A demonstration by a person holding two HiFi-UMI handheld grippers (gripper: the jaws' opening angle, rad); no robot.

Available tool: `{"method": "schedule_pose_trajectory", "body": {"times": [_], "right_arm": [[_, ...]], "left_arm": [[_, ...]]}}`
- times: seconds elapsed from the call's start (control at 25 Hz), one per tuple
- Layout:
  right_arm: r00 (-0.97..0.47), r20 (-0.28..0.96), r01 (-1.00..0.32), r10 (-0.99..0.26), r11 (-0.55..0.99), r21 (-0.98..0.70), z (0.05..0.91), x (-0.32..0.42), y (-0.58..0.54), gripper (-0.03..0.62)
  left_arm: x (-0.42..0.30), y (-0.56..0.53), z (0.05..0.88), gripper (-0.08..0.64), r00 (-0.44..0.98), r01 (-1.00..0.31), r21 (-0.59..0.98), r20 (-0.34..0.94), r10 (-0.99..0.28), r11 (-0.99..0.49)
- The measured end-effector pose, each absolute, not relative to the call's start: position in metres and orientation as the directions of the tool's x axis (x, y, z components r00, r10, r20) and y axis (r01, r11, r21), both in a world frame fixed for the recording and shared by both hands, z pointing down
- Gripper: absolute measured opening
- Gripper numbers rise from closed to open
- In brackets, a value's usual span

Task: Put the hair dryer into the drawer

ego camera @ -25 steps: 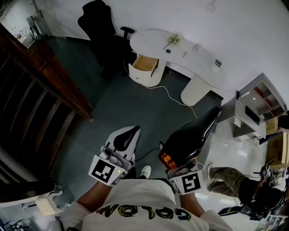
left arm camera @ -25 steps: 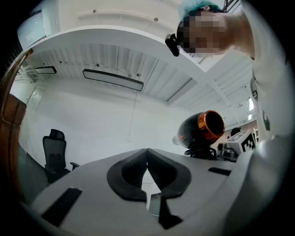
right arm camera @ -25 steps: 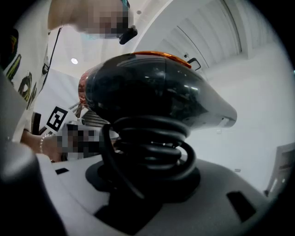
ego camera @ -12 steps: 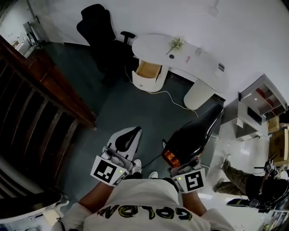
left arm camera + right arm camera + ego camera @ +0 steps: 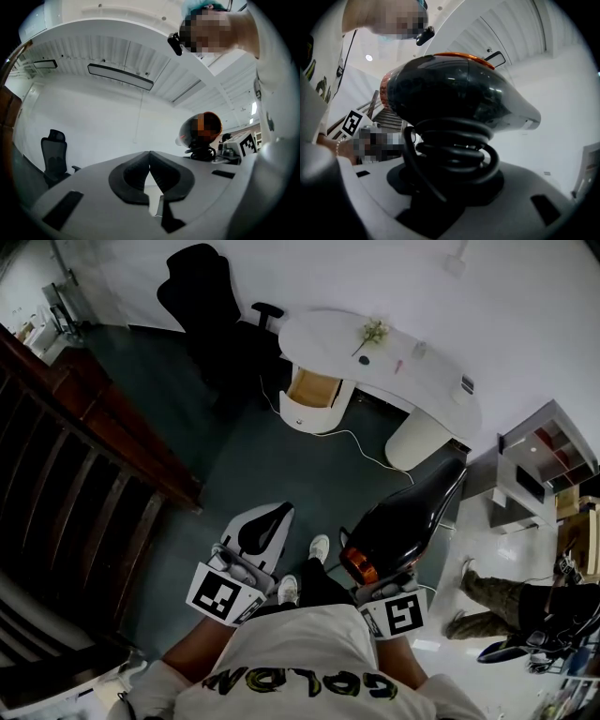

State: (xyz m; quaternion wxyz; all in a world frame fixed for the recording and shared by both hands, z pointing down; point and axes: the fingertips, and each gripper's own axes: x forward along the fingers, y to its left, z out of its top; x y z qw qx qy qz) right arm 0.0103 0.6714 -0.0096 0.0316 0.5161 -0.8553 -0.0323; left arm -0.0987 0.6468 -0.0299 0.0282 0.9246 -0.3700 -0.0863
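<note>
Head view: we see right tongs (image 5: 379,583) pinching hair dryer (image 5: 403,521), open drawer (image 5: 312,390) well ahead; left tongs (image 5: 266,522) pressed together, empty.

hair dryer (image 5: 454,93): glossy black plastic shell that mirrors the room, with a shiny orange band at the back
cord (image 5: 457,152): smooth black rubbery sheath with a dull sheen
left hand-held gripper (image 5: 150,161): smooth matt pale-grey plastic; pads (image 5: 131,180) dark, matt, rubber-like
right hand-held gripper (image 5: 447,190): the same matt grey plastic
worktop (image 5: 422,381): smooth white, faintly satin
drawer (image 5: 312,388): white outside, bare light wood inside
chair (image 5: 202,296): matt black, cloth-like
floor (image 5: 272,456): dark, matt
railing (image 5: 94,427): dark polished wood
shirt (image 5: 300,652): white cloth
</note>
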Motion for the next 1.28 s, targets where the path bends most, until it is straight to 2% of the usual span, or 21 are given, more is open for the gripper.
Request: {"method": "schedule_pose_trajectory", "body": {"times": [0.4, 1.28], "right_arm": [[-0.474, 0.004, -0.875, -0.88, 0.472, 0.112, -0.005, 0.022, 0.606, 0.239], [-0.508, 0.021, -0.855, -0.861, 0.507, 0.108, -0.009, 0.144, 0.404, 0.239]], "left_arm": [[-0.088, 0.582, -0.024, 0.012, 0.701, -0.69, 0.116, -0.139, -0.699, -0.715], [0.024, 0.381, -0.046, 0.012, 0.68, -0.719, 0.068, -0.133, -0.721, -0.691]]}}
